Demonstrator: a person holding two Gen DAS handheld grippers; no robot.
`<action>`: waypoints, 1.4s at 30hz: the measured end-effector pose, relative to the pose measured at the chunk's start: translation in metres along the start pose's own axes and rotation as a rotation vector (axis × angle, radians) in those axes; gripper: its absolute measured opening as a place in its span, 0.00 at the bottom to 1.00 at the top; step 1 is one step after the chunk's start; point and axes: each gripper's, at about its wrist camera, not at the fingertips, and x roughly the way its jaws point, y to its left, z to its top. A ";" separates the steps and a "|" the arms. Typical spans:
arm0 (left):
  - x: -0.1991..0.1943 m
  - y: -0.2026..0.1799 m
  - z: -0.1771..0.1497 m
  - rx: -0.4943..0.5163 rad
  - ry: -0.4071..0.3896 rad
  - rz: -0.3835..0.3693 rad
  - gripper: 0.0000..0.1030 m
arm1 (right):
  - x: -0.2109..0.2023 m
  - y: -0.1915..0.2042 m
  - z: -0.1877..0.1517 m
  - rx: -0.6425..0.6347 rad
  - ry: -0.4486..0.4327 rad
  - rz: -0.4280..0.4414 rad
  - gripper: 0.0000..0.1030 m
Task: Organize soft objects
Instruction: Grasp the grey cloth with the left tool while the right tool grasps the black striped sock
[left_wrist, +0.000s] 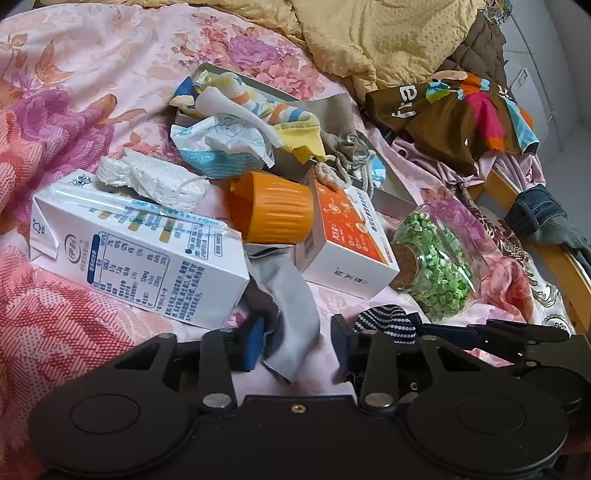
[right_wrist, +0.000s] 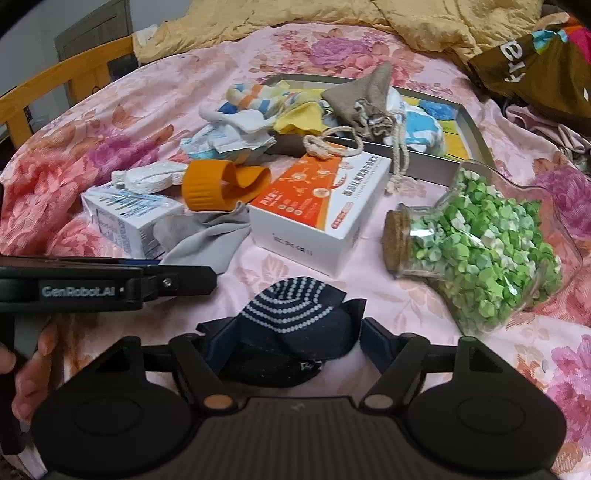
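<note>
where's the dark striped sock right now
In the right wrist view, the dark striped sock lies low centre between the right gripper's fingers, just below the orange-and-white box.

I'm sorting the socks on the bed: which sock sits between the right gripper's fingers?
The navy sock with white dotted stripes, between the right gripper fingers. The plain grey sock lies by the left gripper instead.

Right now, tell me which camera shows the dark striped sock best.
The right wrist view: the sock lies whole and central, just ahead of that camera. The left wrist view catches only a striped scrap behind its own frame.
</note>
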 end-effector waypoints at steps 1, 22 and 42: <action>0.000 0.000 0.000 0.000 0.002 0.006 0.29 | 0.000 0.001 0.000 -0.007 -0.001 0.002 0.70; -0.009 -0.005 -0.001 0.027 0.002 0.052 0.06 | -0.002 0.006 0.001 -0.038 -0.033 0.023 0.27; -0.042 -0.024 -0.009 0.139 -0.045 0.129 0.05 | -0.008 0.008 0.002 -0.040 -0.100 0.028 0.14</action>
